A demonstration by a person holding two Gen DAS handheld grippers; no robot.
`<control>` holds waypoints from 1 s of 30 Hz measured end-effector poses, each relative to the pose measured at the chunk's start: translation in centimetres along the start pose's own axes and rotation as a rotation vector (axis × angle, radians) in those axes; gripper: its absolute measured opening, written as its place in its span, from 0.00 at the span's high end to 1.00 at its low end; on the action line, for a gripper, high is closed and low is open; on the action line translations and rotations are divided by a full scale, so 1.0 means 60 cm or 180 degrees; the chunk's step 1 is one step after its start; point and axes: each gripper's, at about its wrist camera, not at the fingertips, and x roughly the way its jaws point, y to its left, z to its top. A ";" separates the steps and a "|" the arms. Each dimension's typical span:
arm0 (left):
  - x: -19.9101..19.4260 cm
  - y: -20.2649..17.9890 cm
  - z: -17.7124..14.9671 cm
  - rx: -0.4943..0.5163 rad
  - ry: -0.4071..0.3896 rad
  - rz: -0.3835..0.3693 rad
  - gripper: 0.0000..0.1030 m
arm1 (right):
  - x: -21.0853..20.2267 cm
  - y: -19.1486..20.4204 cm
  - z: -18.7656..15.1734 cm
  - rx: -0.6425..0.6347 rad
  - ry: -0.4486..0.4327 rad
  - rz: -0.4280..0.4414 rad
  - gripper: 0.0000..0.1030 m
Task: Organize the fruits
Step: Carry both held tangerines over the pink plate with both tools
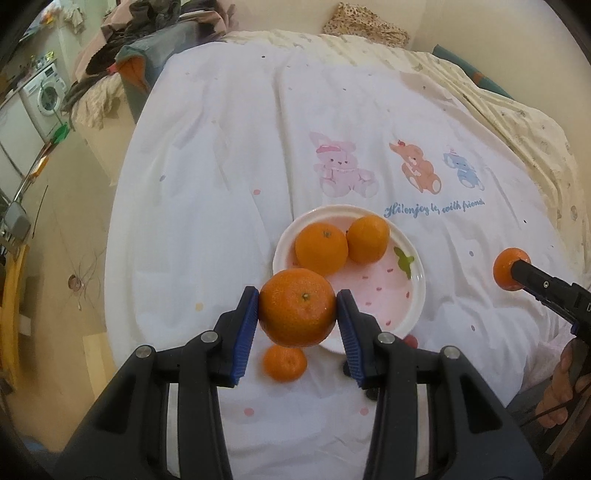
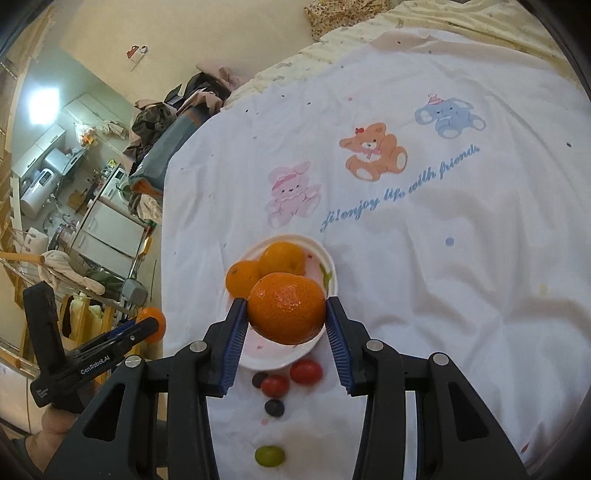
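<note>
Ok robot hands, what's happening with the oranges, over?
Left gripper and right gripper each clamp a tangerine. Two tangerines on plate. One loose tangerine on bedsheet. Path clear.

A white cartoon-print quilt (image 1: pixel 258 147) covers the bed, cream walls (image 2: pixel 221 33) behind, and probably a washing machine (image 1: pixel 46 96) nearby.

A bed under a white cartoon-printed quilt (image 1: pixel 229 177) is carrying a round pink-and-white plate (image 1: pixel 402 295), a small loose orange mandarin (image 1: pixel 284 363), two red cherry tomatoes (image 2: pixel 306 371) and a green grape (image 2: pixel 269 456)

White bedspread (image 1: pixel 229 155) printed with cartoon animals (image 2: pixel 373 153). Washer (image 1: pixel 46 96) far left. Clothes pile (image 1: pixel 147 22) at bed's far corner.
</note>
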 end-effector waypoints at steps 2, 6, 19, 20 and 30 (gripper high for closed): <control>0.009 -0.001 0.010 0.0018 0.0016 0.0009 0.63 | 0.007 -0.004 0.007 0.0005 0.0010 -0.0009 0.57; 0.031 -0.006 0.026 0.0069 0.0064 0.0022 0.63 | 0.026 -0.007 0.018 -0.0022 0.0076 -0.0049 0.57; 0.111 -0.009 0.022 0.0121 0.0250 -0.0021 0.62 | 0.111 -0.012 0.050 -0.0069 0.0398 -0.0058 0.57; 0.118 -0.009 0.020 0.0136 0.0288 -0.0060 0.62 | 0.121 -0.012 0.051 -0.0081 0.0443 -0.0068 0.57; 0.184 -0.018 0.008 0.0142 0.0677 -0.0191 0.62 | 0.216 -0.004 0.044 -0.0302 0.0831 -0.0198 0.56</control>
